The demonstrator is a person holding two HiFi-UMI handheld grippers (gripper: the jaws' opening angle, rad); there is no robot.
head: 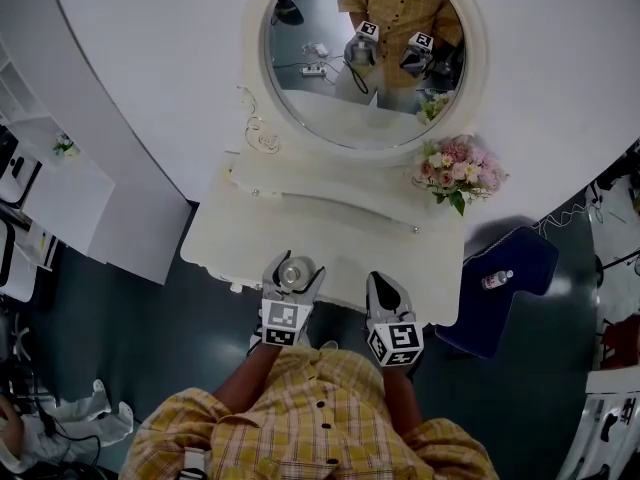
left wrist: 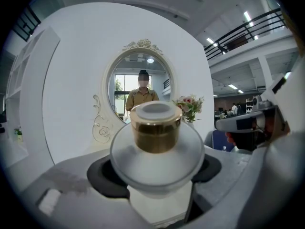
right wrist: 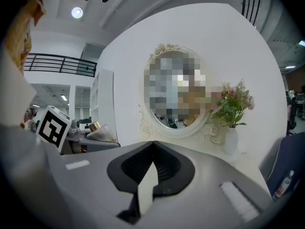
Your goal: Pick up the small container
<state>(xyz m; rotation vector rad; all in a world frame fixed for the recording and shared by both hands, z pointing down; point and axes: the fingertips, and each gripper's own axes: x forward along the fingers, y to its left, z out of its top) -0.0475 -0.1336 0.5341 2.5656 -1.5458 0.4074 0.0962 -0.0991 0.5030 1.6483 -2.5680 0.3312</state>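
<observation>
The small container (left wrist: 156,128) is a frosted jar with a gold cap, and it fills the middle of the left gripper view. My left gripper (left wrist: 157,168) is shut on its wide frosted body, cap upright. In the head view the container (head: 293,273) sits between the left gripper's (head: 292,280) fingers over the front edge of the white vanity table (head: 330,223). My right gripper (head: 388,296) hovers beside it to the right, shut with nothing in it. The right gripper view shows its black pads (right wrist: 169,168) closed together and the held container (right wrist: 97,130) off to the left.
An oval mirror (head: 365,58) stands at the back of the vanity, with a vase of pink flowers (head: 455,168) at its right. A blue chair (head: 505,278) right of the table holds a small bottle (head: 497,280). White shelves (head: 60,188) stand at the left.
</observation>
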